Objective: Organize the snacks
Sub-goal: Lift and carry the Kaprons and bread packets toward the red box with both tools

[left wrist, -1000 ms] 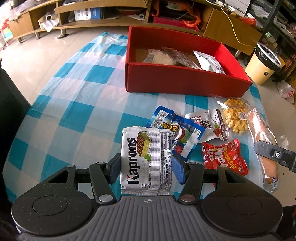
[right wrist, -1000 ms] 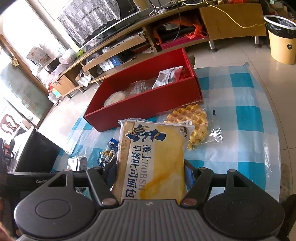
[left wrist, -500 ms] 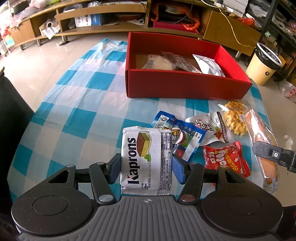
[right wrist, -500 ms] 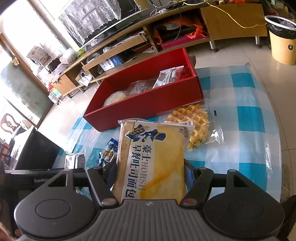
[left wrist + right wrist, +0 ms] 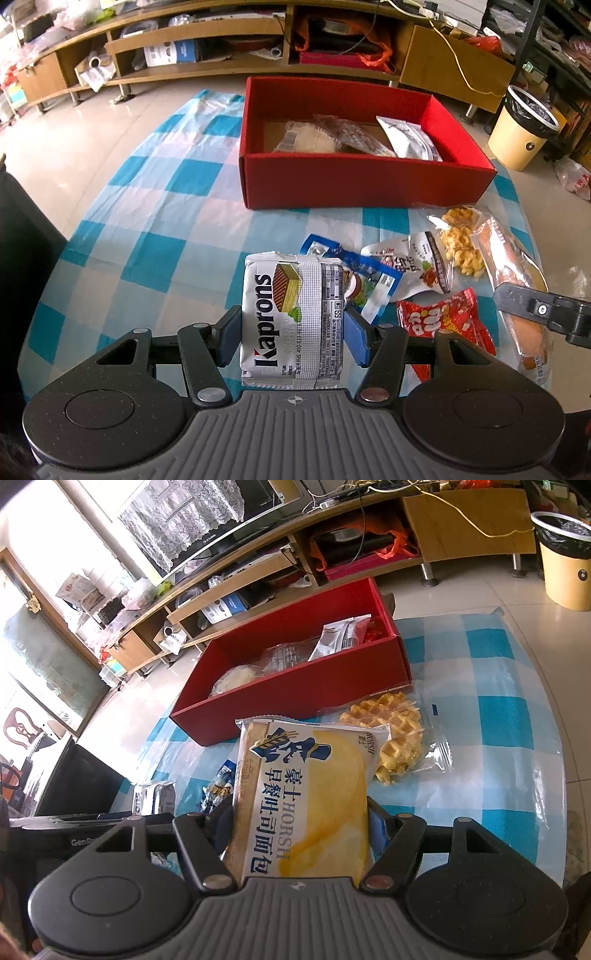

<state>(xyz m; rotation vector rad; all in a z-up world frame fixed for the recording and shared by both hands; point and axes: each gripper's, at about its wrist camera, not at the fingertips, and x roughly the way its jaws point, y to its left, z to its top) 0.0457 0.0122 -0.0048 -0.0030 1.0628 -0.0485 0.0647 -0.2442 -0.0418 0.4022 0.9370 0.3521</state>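
A: The left gripper (image 5: pixel 291 332) pinches the wafer pack (image 5: pixel 291 314) by its long sides, above the cloth (image 5: pixel 147 221). Firm enough?

B: It looks light, stiff and brittle inside, so a gentle squeeze at mid-body suits it.

A: And the right gripper (image 5: pixel 301 830)?

B: It clamps the bread bag (image 5: pixel 303 797) low down. That one looks soft and slick, so crushing is the risk. The box (image 5: pixel 365 184) sits ahead.

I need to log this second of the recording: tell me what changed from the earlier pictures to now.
Almost nothing changed. The left gripper stays shut on the Kaprons wafer pack, with the red box sliding only slightly in its view. The right gripper stays shut on the yellow bread bag. The waffle bag and loose snacks lie where they were.
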